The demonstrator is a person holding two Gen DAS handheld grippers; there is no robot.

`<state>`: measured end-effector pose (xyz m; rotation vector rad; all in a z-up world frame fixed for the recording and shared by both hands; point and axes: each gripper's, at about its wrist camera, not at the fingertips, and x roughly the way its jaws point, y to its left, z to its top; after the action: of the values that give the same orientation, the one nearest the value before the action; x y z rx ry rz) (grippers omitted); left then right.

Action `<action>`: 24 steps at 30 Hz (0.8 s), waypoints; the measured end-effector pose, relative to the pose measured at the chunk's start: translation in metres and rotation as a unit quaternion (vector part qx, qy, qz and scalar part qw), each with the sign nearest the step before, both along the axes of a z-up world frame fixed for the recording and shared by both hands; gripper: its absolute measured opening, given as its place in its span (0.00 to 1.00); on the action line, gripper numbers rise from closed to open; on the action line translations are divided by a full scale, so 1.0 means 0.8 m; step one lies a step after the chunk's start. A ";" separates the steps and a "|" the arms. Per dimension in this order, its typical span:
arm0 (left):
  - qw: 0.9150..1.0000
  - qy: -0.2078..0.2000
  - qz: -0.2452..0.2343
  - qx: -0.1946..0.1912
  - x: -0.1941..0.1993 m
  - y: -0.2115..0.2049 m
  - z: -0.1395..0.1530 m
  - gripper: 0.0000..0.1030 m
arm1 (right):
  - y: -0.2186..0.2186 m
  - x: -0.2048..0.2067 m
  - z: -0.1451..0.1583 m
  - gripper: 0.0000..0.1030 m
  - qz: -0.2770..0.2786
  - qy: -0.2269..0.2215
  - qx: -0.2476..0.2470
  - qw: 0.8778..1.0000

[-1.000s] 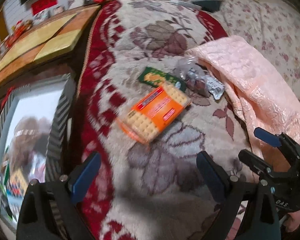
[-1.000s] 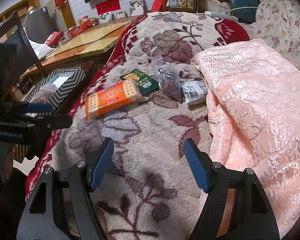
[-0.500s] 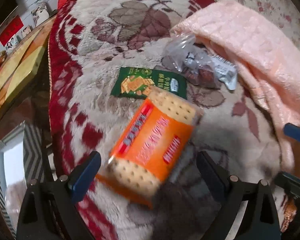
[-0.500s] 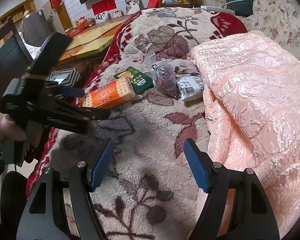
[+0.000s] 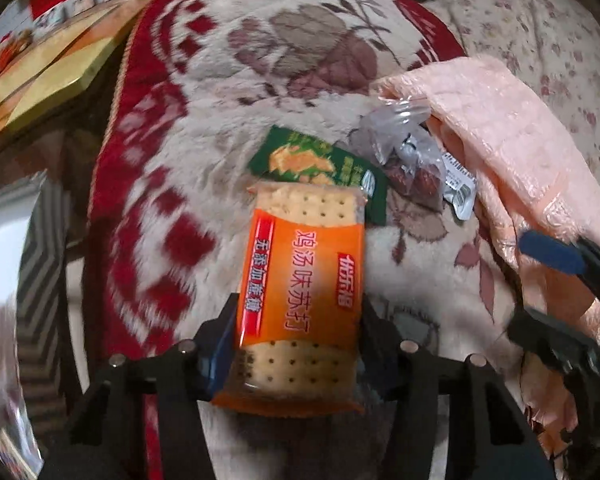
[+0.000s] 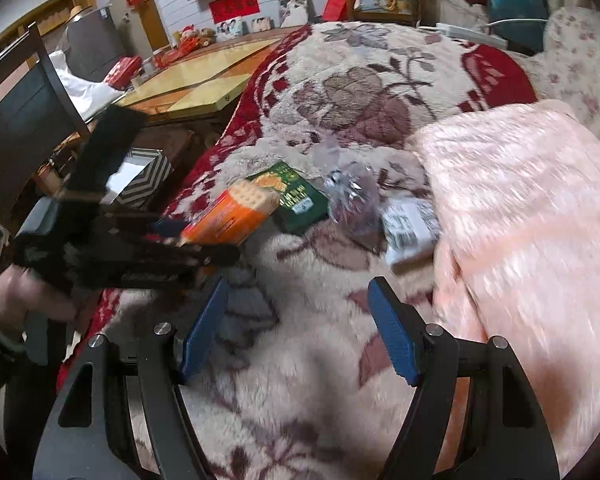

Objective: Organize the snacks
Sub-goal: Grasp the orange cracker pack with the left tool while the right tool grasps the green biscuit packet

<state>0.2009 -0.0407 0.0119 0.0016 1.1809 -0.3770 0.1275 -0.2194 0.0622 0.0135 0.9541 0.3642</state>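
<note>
An orange cracker pack (image 5: 300,280) lies lengthwise between the fingers of my left gripper (image 5: 299,308), whose jaws are closing, with both pads against its long sides. The right wrist view shows the same pack (image 6: 230,212) in the left gripper (image 6: 196,240), a hand behind it. Just beyond lie a green snack packet (image 5: 320,164), a clear bag of dark snacks (image 5: 408,160) and a small silver-white packet (image 5: 458,188). My right gripper (image 6: 298,292) hangs open over the plush floral blanket (image 6: 340,100), short of the snacks, with nothing between its fingers.
A pink quilted cover (image 6: 520,220) lies bunched along the right, touching the silver-white packet. Left of the blanket's edge stand a striped open box (image 6: 144,176), a wooden table (image 6: 204,80) and a dark chair (image 6: 20,120).
My left gripper came down over the orange cracker pack and its fingers closed in from wide apart to the pack's sides. The right gripper shifted a little towards the snacks, still open.
</note>
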 end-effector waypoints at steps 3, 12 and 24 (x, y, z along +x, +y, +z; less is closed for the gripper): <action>0.999 0.000 0.032 0.008 -0.027 0.012 0.004 0.55 | 0.014 0.026 -0.007 0.71 0.032 0.018 0.013 0.999; 0.993 -0.013 0.118 0.020 -0.093 0.048 0.005 0.55 | 0.063 0.107 -0.036 0.71 0.130 0.046 0.014 0.990; 0.991 -0.004 0.130 0.017 -0.080 0.045 -0.014 0.61 | 0.094 0.169 -0.082 0.48 0.166 0.058 -0.080 0.981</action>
<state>0.1368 -0.0049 0.0007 -0.1200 1.1618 -0.1266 0.2626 -0.1441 -0.0034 -0.2775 1.1018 0.5979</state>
